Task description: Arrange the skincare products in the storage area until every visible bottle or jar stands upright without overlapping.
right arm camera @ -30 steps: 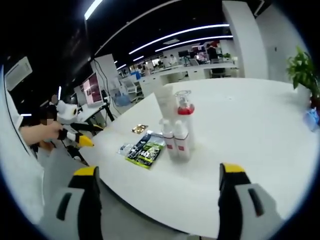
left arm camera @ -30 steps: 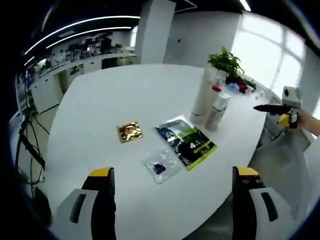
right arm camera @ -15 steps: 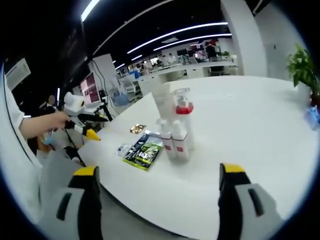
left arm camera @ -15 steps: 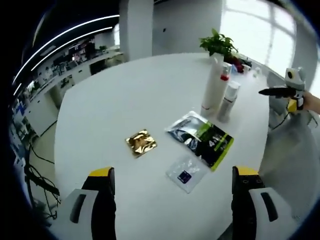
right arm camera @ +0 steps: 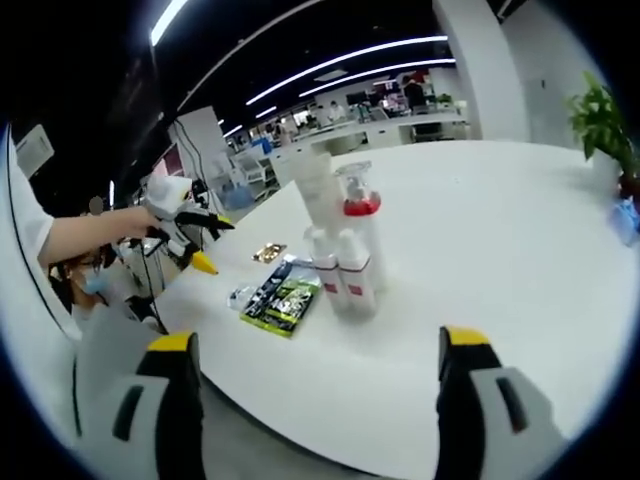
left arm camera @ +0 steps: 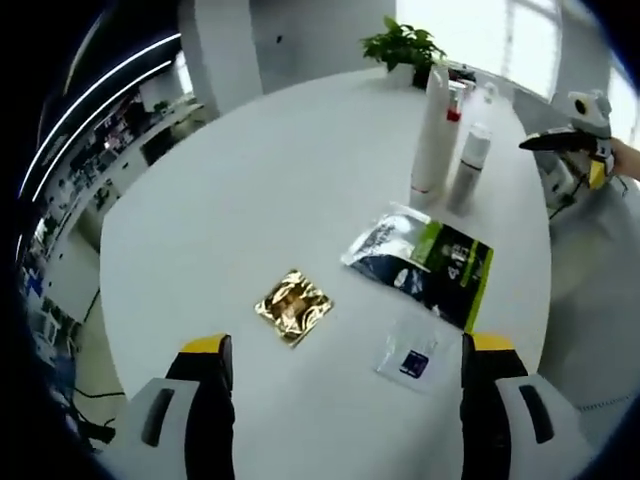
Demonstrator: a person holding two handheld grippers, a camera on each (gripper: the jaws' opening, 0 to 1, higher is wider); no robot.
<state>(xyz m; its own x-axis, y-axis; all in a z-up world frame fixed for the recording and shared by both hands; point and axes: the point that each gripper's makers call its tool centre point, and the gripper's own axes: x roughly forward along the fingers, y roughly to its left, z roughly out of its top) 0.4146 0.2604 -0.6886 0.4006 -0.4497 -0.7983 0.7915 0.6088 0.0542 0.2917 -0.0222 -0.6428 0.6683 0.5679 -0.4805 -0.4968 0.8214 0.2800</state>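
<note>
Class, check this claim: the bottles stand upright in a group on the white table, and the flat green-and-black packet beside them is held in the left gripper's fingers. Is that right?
Not quite. The green-and-black packet is not held: it lies flat on the white table, with the left gripper open and apart from it, as the left gripper view shows. The bottles do stand upright in a group beside it.

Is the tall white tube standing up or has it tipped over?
Upright. The tall white tube stands on end on the white table, beside the red-collared pump bottle and two small white bottles, also standing.
</note>
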